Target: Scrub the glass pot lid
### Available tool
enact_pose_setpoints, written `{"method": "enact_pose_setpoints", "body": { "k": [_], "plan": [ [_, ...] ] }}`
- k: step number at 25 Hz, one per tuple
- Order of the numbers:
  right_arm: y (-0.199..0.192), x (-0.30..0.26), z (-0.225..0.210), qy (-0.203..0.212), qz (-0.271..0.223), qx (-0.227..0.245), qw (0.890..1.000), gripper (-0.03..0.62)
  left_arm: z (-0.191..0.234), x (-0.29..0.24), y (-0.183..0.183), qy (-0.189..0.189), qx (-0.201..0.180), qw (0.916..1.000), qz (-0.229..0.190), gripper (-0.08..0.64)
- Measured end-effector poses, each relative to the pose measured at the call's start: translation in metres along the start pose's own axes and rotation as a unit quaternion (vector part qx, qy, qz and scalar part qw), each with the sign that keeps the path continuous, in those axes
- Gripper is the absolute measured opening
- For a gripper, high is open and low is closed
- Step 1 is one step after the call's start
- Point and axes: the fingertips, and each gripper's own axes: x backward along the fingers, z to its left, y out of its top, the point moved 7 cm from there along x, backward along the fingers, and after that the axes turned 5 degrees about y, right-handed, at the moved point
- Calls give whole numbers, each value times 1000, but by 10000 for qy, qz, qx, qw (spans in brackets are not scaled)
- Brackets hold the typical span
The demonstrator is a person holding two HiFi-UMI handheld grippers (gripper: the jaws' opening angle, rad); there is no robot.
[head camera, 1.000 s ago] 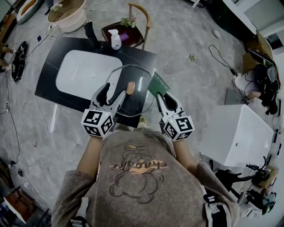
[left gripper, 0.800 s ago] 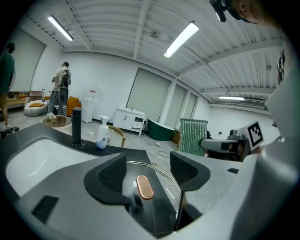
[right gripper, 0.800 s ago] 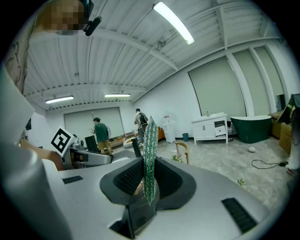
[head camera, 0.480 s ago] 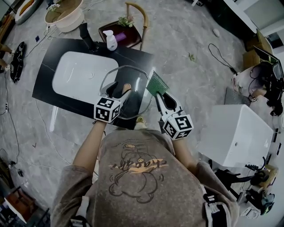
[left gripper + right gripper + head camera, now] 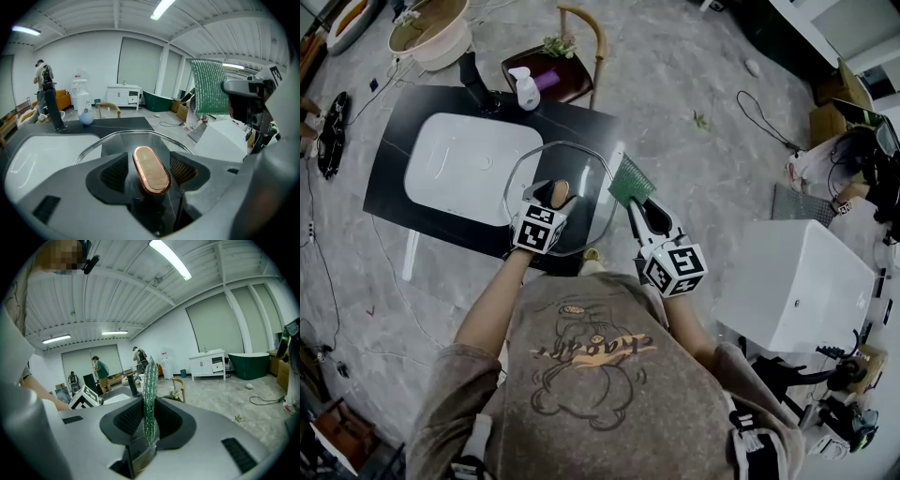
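Left gripper (image 5: 547, 193) has advanced onto the glass pot lid (image 5: 592, 206), jaws now clamped on its copper knob (image 5: 151, 168), likely to steady it. Lid lies at the countertop's (image 5: 577, 117) right end, beside the basin (image 5: 459, 159). Right gripper (image 5: 643, 208) pinches the green brush (image 5: 631, 180) upright past that edge, poised to scrub.

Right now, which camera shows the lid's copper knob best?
The left gripper view: the lid knob fills the middle, between the jaws of the left gripper. The head view shows it small, partly behind that gripper. The right gripper view misses it.
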Motion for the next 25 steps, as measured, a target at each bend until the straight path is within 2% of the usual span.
{"method": "enact_pose_setpoints", "body": {
  "k": [3, 6, 14, 17, 19, 25],
  "plan": [
    [-1, -3, 0, 30, 33, 9, 10000, 91, 0, -6, -6, -7, -52, 9999, 164, 278],
    [-1, -5, -1, 60, 74, 25, 10000, 91, 0, -7, -7, -20, -8, 9998, 196, 241],
    [-2, -13, -11, 306, 431, 272, 9982, 91, -3, -6, -3, -102, 35, 9995, 301, 236],
    [1, -32, -17, 653, 695, 511, 9941, 91, -2, -6, -2, -78, 39, 9995, 319, 236],
    [3, -51, -17, 1029, 929, 602, 9885, 91, -1, -7, -3, -52, 47, 9995, 314, 235],
    [11, -119, -4, 2150, 1636, 927, 9583, 91, -3, -7, -4, 20, 115, 9996, 272, 232]
  ]
}}
